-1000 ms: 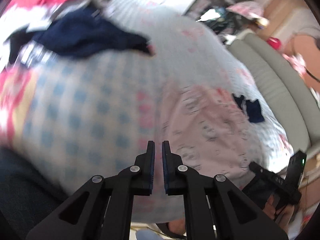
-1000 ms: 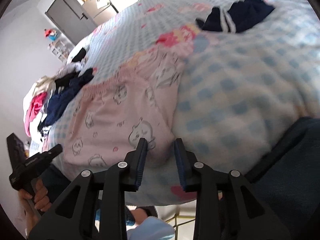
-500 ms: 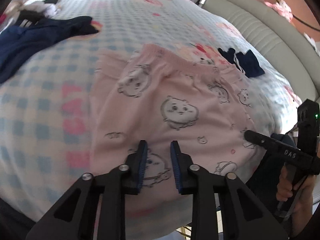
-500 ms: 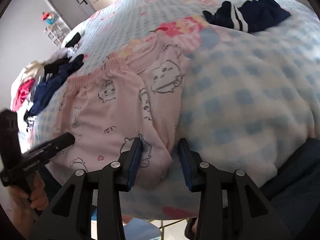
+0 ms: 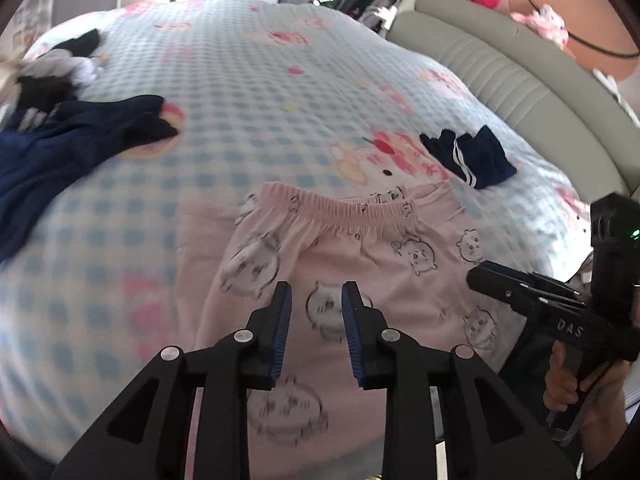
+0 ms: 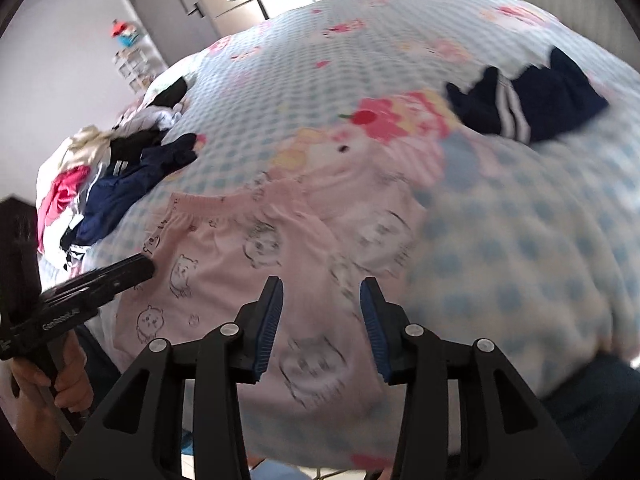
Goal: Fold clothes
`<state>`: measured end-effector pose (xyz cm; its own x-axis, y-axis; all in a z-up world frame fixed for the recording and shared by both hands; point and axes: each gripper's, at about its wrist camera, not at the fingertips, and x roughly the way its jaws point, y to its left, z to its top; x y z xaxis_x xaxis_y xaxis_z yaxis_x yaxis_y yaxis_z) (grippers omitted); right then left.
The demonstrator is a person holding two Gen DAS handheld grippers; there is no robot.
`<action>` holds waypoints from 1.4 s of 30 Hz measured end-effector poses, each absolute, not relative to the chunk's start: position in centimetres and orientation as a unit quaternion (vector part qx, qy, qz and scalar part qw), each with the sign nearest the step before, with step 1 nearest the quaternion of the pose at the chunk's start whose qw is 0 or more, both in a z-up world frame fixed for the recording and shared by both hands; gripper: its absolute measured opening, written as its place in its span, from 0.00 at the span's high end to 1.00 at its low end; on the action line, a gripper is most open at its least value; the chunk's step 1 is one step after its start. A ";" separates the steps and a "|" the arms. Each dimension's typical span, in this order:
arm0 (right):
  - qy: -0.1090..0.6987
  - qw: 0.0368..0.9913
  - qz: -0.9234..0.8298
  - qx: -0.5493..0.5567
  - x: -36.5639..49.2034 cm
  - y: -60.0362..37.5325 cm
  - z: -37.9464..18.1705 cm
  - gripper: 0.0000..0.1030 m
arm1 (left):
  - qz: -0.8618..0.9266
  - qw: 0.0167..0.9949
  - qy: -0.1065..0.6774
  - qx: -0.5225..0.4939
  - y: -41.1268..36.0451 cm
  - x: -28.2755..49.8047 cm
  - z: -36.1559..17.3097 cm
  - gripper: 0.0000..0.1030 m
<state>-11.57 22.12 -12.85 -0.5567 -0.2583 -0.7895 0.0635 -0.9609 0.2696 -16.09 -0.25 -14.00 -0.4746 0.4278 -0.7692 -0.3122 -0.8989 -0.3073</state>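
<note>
A checked bedspread (image 5: 248,92) fills both views. Only the left view shows the grey headboard (image 5: 500,80); only the right view shows the door (image 6: 160,4) and the heaped clothes (image 6: 100,176) at the far edge. Pink shorts (image 5: 360,264) lie flat at the near edge, waistband away, directly under both claws. A small navy garment (image 6: 532,100) lies apart beyond them. The left gripper (image 5: 316,312) hangs over the shorts with a moderate gap, empty; the right gripper (image 6: 322,312) is spread wider, also empty. Half a second ago both sat lower on the shorts with narrower gaps.
</note>
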 end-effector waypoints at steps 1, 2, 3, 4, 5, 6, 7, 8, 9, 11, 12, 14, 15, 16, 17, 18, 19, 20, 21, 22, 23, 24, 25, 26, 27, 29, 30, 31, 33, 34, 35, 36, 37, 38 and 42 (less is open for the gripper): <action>-0.101 0.100 -0.873 0.467 -12.2 21.6 -13.2 0.59 | 0.855 0.206 -0.054 -0.472 -0.2 -16.6 -14.5 0.72; -0.094 0.105 -0.869 0.474 -12.7 21.2 -13.7 0.58 | 0.854 0.196 -0.047 -0.480 -0.2 -17.1 -15.1 0.72; -0.083 0.101 -0.866 0.482 -13.1 20.8 -14.3 0.58 | 0.850 0.189 -0.044 -0.489 -0.4 -17.5 -15.7 0.72; -0.072 0.093 -0.863 0.492 -13.4 20.6 -15.0 0.58 | 0.848 0.184 -0.046 -0.495 -0.7 -17.8 -16.2 0.73; -0.064 0.086 -0.860 0.500 -13.5 20.7 -15.6 0.58 | 0.848 0.184 -0.055 -0.494 -1.4 -17.8 -16.4 0.75; -0.063 0.080 -0.858 0.503 -13.5 21.0 -15.9 0.60 | 0.851 0.179 -0.059 -0.491 -2.0 -17.7 -16.3 0.76; -0.073 0.076 -0.860 0.499 -13.2 21.5 -15.7 0.61 | 0.857 0.166 -0.058 -0.485 -2.5 -17.6 -16.1 0.76; -0.082 0.072 -0.862 0.496 -12.8 22.0 -15.6 0.62 | 0.861 0.154 -0.058 -0.481 -3.1 -17.5 -15.8 0.77; -0.092 0.068 -0.863 0.492 -12.5 22.5 -15.4 0.63 | 0.864 0.142 -0.064 -0.478 -3.6 -17.4 -15.6 0.78; -0.111 0.061 -0.866 0.484 -11.9 23.4 -15.1 0.63 | 0.867 0.145 -0.088 -0.469 -4.4 -16.9 -15.0 0.76; -0.120 0.057 -0.867 0.481 -11.5 23.9 -15.0 0.58 | 0.868 0.155 -0.098 -0.462 -4.6 -16.4 -14.5 0.75; -0.136 0.048 -0.870 0.471 -10.5 24.7 -14.5 0.51 | 0.872 0.182 -0.083 -0.446 -3.5 -14.8 -13.6 0.73; -0.143 0.043 -0.872 0.466 -10.0 25.0 -14.2 0.47 | 0.872 0.196 -0.076 -0.442 -2.9 -14.1 -13.3 0.73; -0.147 0.039 -0.873 0.464 -9.6 25.2 -14.0 0.47 | 0.868 0.213 -0.075 -0.441 -2.1 -13.6 -13.2 0.73; -0.146 0.037 -0.872 0.466 -9.4 25.3 -14.0 0.47 | 0.864 0.229 -0.075 -0.443 -1.4 -13.1 -13.2 0.73; -0.144 0.035 -0.871 0.468 -9.3 25.3 -14.0 0.47 | 0.858 0.239 -0.079 -0.447 -0.9 -12.9 -13.4 0.72; -0.143 0.032 -0.870 0.470 -9.1 25.4 -14.0 0.47 | 0.854 0.244 -0.078 -0.453 -0.4 -12.7 -13.9 0.72; -0.142 0.030 -0.869 0.472 -9.0 25.4 -14.0 0.47 | 0.851 0.234 -0.065 -0.465 0.1 -12.8 -14.6 0.72; -0.141 0.028 -0.869 0.474 -8.8 25.5 -14.0 0.48 | 0.849 0.222 -0.053 -0.476 0.3 -12.9 -15.3 0.72; -0.140 0.025 -0.868 0.476 -8.7 25.5 -14.0 0.49 | 0.849 0.205 -0.044 -0.486 0.0 -13.0 -16.0 0.73; -0.138 0.023 -0.867 0.478 -8.5 25.6 -14.0 0.49 | 0.847 0.194 -0.045 -0.493 -0.5 -13.2 -16.5 0.73; -0.137 0.020 -0.866 0.480 -8.4 25.6 -14.0 0.49 | 0.845 0.194 -0.068 -0.494 -1.4 -13.3 -16.5 0.73; -0.136 0.018 -0.865 0.483 -8.2 25.7 -14.0 0.49 | 0.845 0.190 -0.087 -0.493 -2.3 -13.3 -16.2 0.73; -0.135 0.016 -0.864 0.485 -8.1 25.7 -14.0 0.48 | 0.849 0.180 -0.102 -0.487 -3.3 -13.2 -15.9 0.73; -0.134 0.013 -0.863 0.487 -7.9 25.8 -14.0 0.48 | 0.853 0.176 -0.107 -0.480 -3.9 -13.1 -15.6 0.73; -0.149 0.031 -0.861 0.485 -7.8 25.8 -13.9 0.44 | 0.852 0.184 -0.131 -0.471 -4.9 -12.6 -15.3 0.70; -0.156 0.042 -0.857 0.489 -7.9 25.6 -14.2 0.41 | 0.849 0.194 -0.144 -0.470 -5.2 -12.3 -15.4 0.68; -0.159 0.048 -0.853 0.495 -8.1 25.3 -14.8 0.38 | 0.845 0.205 -0.151 -0.470 -5.1 -11.9 -15.5 0.65; -0.166 0.059 -0.844 0.507 -8.6 24.7 -15.9 0.37 | 0.842 0.219 -0.146 -0.471 -4.3 -11.4 -15.6 0.64; -0.169 0.064 -0.840 0.512 -8.8 24.4 -16.4 0.38 | 0.844 0.222 -0.132 -0.471 -3.7 -11.2 -15.6 0.64; -0.172 0.068 -0.838 0.513 -8.9 24.3 -16.6 0.42 | 0.844 0.225 -0.121 -0.471 -3.2 -11.0 -15.6 0.65; -0.174 0.069 -0.841 0.508 -8.9 24.3 -16.4 0.55 | 0.843 0.229 -0.117 -0.472 -2.8 -10.9 -15.6 0.65; -0.176 0.070 -0.843 0.503 -8.9 24.3 -16.1 0.66 | 0.842 0.234 -0.113 -0.473 -2.3 -10.7 -15.6 0.65; -0.178 0.071 -0.846 0.497 -8.9 24.3 -15.8 0.70 | 0.841 0.238 -0.109 -0.473 -1.8 -10.6 -15.6 0.66; -0.201 0.050 -0.854 0.477 -8.5 25.7 -14.7 0.75 | 0.837 0.257 -0.089 -0.474 0.1 -10.5 -15.0 0.67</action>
<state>-8.47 25.71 -14.66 -0.5394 -0.2764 -0.7954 -0.1072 -0.9144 0.3904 -10.51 0.12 -15.02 -0.4187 0.5145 -0.7483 -0.3449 -0.8524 -0.3931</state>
